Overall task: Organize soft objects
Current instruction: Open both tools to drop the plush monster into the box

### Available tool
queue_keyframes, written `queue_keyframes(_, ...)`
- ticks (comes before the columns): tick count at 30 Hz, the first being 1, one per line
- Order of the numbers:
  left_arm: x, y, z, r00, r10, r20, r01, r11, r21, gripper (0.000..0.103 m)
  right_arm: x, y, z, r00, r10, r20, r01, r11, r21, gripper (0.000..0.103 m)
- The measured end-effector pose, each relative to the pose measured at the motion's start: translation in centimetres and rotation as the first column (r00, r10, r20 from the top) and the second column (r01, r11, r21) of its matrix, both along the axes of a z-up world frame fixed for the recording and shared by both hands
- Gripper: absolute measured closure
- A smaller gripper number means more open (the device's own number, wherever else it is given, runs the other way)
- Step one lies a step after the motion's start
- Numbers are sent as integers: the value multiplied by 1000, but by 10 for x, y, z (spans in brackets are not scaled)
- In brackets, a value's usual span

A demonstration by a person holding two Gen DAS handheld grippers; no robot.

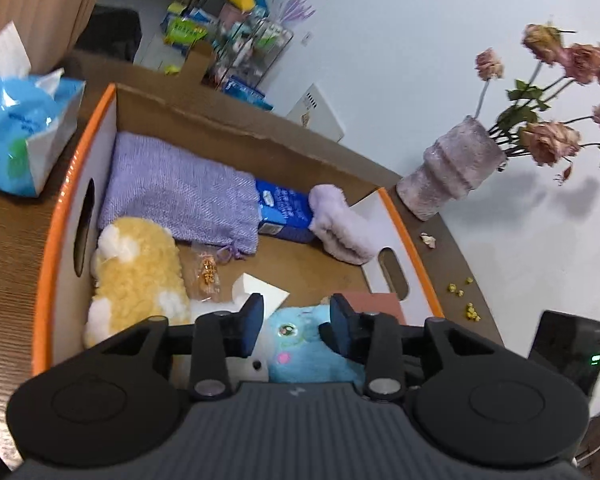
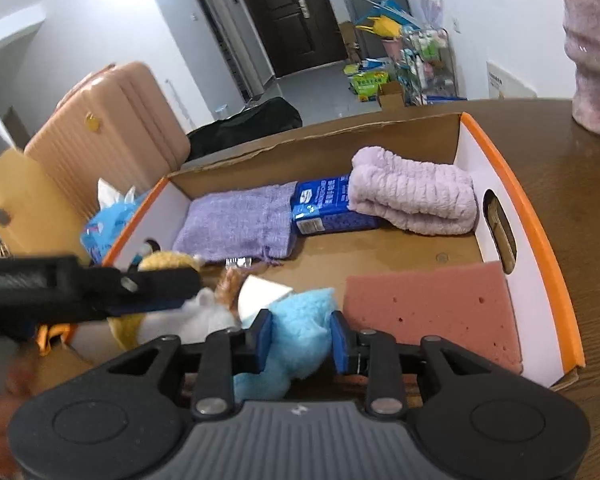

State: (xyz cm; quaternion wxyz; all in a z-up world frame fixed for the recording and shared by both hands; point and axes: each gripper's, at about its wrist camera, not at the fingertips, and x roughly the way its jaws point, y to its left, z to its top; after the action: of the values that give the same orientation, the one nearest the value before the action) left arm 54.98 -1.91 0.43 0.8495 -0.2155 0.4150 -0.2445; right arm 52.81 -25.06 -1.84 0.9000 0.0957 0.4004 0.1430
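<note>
An orange-rimmed cardboard box (image 1: 44, 264) (image 2: 540, 240) stands on the wooden table and holds the soft things. My right gripper (image 2: 302, 338) is shut on a light blue plush toy (image 2: 300, 320) at the box's near side. Above the same toy (image 1: 300, 348) hangs my left gripper (image 1: 298, 320) (image 2: 188, 288), open, its pads not pressing on it. Also in the box are a yellow-and-white plush (image 1: 136, 280), a purple knit pouch (image 1: 180, 192) (image 2: 236, 220), a blue tissue pack (image 2: 324, 204), a folded lilac fluffy cloth (image 2: 412, 200), a pink sponge (image 2: 428, 308) and a white wedge sponge (image 1: 260, 288).
A blue tissue packet (image 1: 16, 136) lies left of the box. To the box's right stands a vase of dried roses (image 1: 448, 172), with petals scattered by it and a black device (image 1: 568, 348) nearer. A small snack packet (image 1: 206, 276) lies inside the box. Behind the table is a tan suitcase (image 2: 112, 120).
</note>
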Motion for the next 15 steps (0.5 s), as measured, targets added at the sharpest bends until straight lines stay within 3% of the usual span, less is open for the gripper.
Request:
queue_keyframes(3,-14,1,13,1000,10,14,-10,1000,26,62,0,12,3,998,66,14,-63,991,-121,72)
queue_keyframes(6,-32,2,29,999,5,53,-9,997,74,59,9,6,1,998,59,-29,-61,995,-75,72)
queue_keyframes(9,-52,2,42,995,10,96,-24,989,144,54,12,-6,-5,998,64,-18,-64,998,-2,74)
queue_keyframes(11,-71,3,51,993,-4,121,-19,981,191,53,8,-14,6,998,33,-48,-31,999,28,77)
queue_keyframes(15,-106,7,74,981,-2,193,-50,962,267,47,-28,-11,56,995,28,101,-26,999,-29,63)
